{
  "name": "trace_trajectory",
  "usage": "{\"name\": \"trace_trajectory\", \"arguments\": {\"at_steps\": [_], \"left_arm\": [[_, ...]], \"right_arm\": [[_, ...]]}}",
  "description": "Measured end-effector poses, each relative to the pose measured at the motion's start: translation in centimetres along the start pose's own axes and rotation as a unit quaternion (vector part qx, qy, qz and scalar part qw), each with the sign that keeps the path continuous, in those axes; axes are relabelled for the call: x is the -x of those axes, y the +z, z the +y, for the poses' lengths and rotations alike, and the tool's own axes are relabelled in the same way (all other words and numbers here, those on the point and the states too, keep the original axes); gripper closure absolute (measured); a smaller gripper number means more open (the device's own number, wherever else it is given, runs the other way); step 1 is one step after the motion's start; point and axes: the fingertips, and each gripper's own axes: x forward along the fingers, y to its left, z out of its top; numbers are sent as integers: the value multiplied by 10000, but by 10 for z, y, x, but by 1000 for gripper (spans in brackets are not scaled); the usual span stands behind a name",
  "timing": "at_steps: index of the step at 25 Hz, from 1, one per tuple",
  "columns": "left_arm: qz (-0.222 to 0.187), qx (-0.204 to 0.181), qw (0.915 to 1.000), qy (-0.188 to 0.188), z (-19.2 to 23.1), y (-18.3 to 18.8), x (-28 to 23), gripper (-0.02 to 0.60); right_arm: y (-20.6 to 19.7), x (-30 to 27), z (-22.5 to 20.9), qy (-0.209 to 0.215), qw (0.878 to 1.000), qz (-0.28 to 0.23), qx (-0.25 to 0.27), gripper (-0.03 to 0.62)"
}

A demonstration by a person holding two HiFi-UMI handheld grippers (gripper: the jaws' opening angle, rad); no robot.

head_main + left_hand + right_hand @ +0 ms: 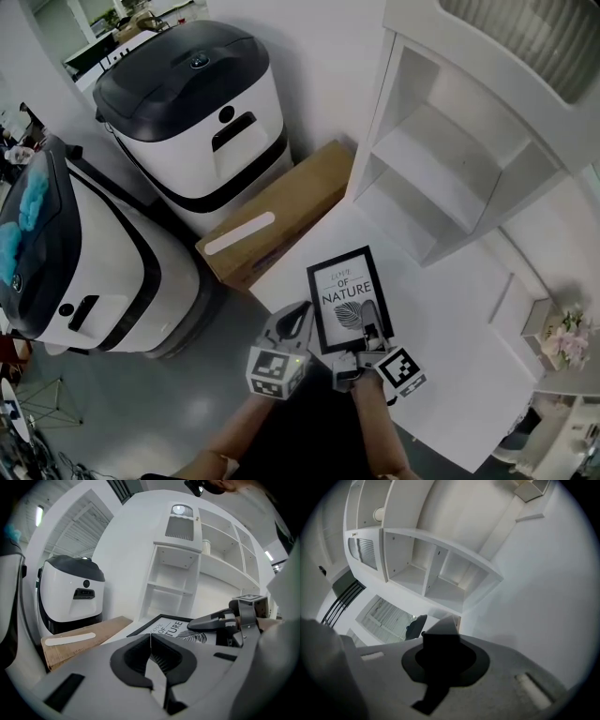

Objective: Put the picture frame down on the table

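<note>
Two moves remain, I judge: my right hand-held gripper (367, 349), clamped on the picture frame (349, 295), must lay it flat on the desk (450, 375), then release; my left hand-held gripper (298, 317) is closed, empty.

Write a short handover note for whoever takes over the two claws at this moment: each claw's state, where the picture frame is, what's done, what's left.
Left claw: shut, empty, beside the frame's lower left corner.
Right claw: shut on the picture frame at its lower edge.
Frame: print up, nearly flat over the white table, near the corner by the cardboard box; I can't tell if it rests there yet.
Done: frame is over the table.
Left: settle it flat, open the right claw, draw back.
</note>
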Motion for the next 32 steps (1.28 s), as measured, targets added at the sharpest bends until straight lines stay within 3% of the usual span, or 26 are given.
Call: {"name": "trace_trajectory", "arguments": {"at_steps": [21, 32], "left_arm": [[85, 58, 9994, 330, 26, -15, -7, 569], [159, 104, 9992, 341, 30, -21, -10, 569]], "right_arm": [[-46, -56, -31, 157, 9926, 629, -1026, 580], [-48, -69, -52, 131, 9873, 623, -1454, 580]]}}
